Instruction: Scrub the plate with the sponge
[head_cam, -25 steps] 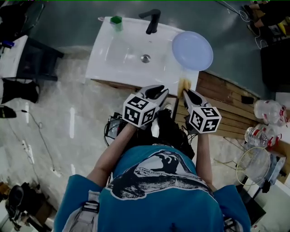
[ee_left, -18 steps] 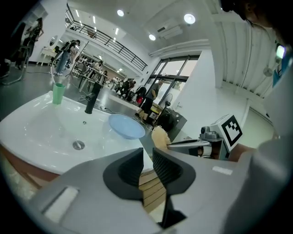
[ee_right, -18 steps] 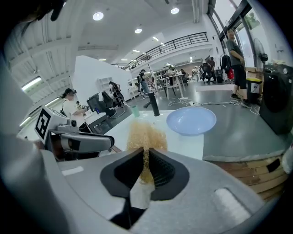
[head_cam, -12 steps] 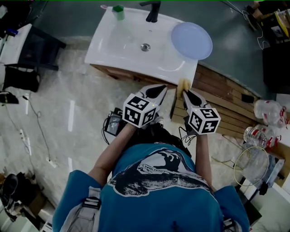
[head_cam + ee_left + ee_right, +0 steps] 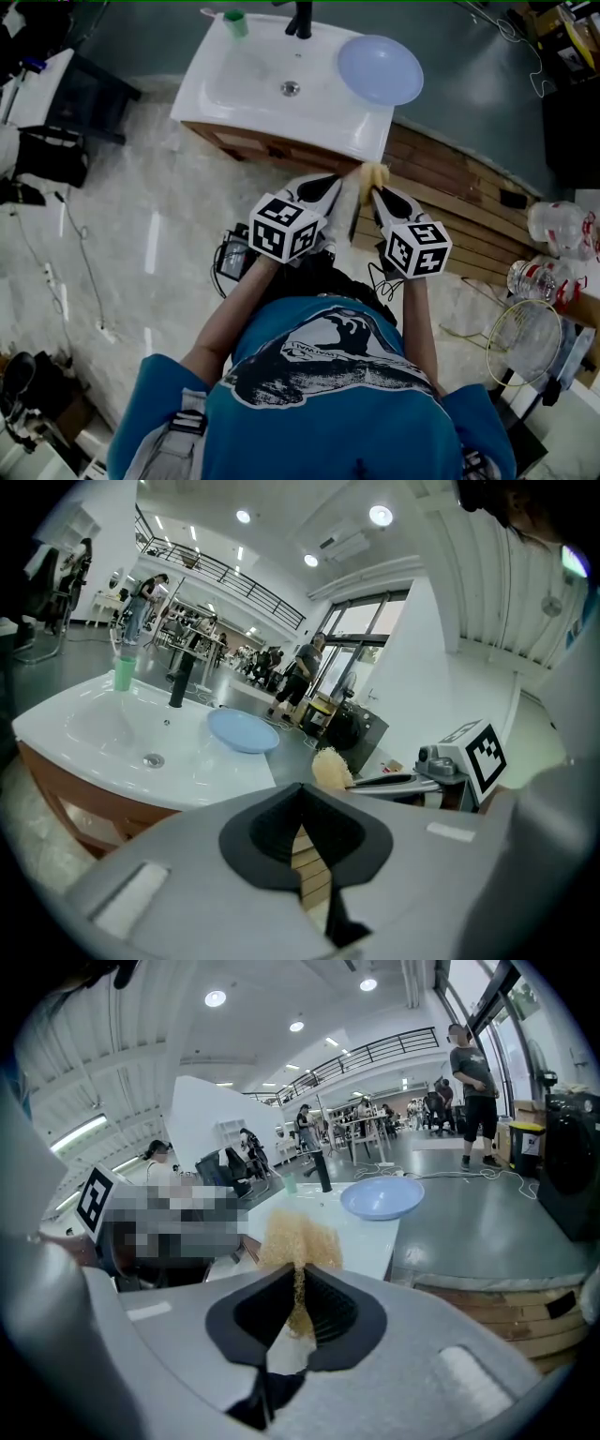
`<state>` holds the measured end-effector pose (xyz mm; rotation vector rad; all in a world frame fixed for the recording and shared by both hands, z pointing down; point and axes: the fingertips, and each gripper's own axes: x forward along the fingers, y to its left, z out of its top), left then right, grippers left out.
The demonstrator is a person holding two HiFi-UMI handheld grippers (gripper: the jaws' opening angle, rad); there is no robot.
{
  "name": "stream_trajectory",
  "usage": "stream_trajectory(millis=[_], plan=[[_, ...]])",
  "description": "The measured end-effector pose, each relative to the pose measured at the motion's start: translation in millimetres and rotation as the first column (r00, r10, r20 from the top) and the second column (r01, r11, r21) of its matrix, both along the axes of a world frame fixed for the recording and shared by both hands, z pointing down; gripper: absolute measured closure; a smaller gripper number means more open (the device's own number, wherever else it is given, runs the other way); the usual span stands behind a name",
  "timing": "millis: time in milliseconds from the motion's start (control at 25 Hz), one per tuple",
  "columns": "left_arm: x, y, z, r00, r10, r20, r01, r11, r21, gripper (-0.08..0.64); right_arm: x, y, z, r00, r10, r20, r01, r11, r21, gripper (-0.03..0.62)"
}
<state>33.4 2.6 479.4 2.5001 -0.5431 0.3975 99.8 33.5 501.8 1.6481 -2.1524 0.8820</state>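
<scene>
A light blue plate [image 5: 380, 70] rests on the right side of the white sink [image 5: 234, 94], also seen as plate [image 5: 242, 731] and plate [image 5: 380, 1199]. My right gripper [image 5: 378, 194] is shut on a yellow sponge [image 5: 375, 174], which sticks out past the jaws in the right gripper view as a fuzzy sponge [image 5: 298, 1239]. My left gripper [image 5: 330, 190] hangs just left of it, shut with nothing between its jaws [image 5: 300, 794]. Both grippers hover over the floor in front of the sink's right front corner, apart from the plate. In the left gripper view the sponge [image 5: 330, 768] shows at the right gripper's tips.
A black faucet [image 5: 300, 17] and a green cup [image 5: 235, 21] stand at the sink's back edge. Wooden slats [image 5: 459, 211] lie right of the cabinet, with plastic bottles [image 5: 553, 225] and a wire guard [image 5: 525, 342] beyond. Cables run over the marble floor [image 5: 141, 234]. People stand far off.
The sink and plate now lie farther from both grippers, which have drawn back from the sink's front edge. The sponge stays in the right gripper.
</scene>
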Motion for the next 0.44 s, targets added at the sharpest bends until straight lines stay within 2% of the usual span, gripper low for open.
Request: stream_trajectory(millis=[440], plan=[[8.0,17.8,-2.6,1.000,-0.027,0.016,0.027,0.999,0.018,0.560,12.0,18.3,-3.7,1.000,-0.014,0.008,0.014,1.000,0.027,0.561]])
